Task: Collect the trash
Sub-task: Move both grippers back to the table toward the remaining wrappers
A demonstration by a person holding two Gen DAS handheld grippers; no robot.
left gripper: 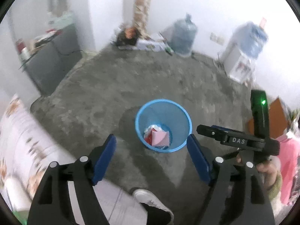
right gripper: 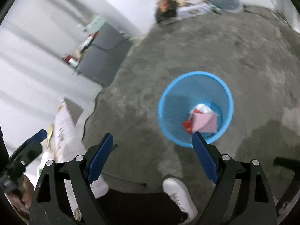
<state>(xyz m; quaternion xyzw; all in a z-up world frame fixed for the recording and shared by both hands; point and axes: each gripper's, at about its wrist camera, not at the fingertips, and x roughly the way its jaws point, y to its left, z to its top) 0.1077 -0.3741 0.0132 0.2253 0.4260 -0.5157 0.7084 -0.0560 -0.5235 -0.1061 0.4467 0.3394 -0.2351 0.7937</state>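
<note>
A blue mesh wastebasket (left gripper: 163, 101) stands on the grey concrete floor. Inside it lie a folded pink paper (left gripper: 158, 137) and a red and white wrapper (left gripper: 150, 134). My left gripper (left gripper: 151, 137) hangs above the near side of the basket, open and with nothing between its blue pads. In the right wrist view the wastebasket (right gripper: 195, 74) sits up and to the right, with the pink paper (right gripper: 203, 121) at its bottom. My right gripper (right gripper: 152, 135) is open and empty, its right fingertip (right gripper: 196, 136) overlapping the basket's near rim. Each gripper also shows at the edge of the other's view.
A grey cabinet (left gripper: 54, 60) with clutter on top stands at the left wall. A water jug (left gripper: 183, 37) and a water dispenser (left gripper: 241, 56) line the far wall. Patterned fabric (left gripper: 22, 140) lies at the left. The person's white shoe (left gripper: 150, 200) is below the grippers.
</note>
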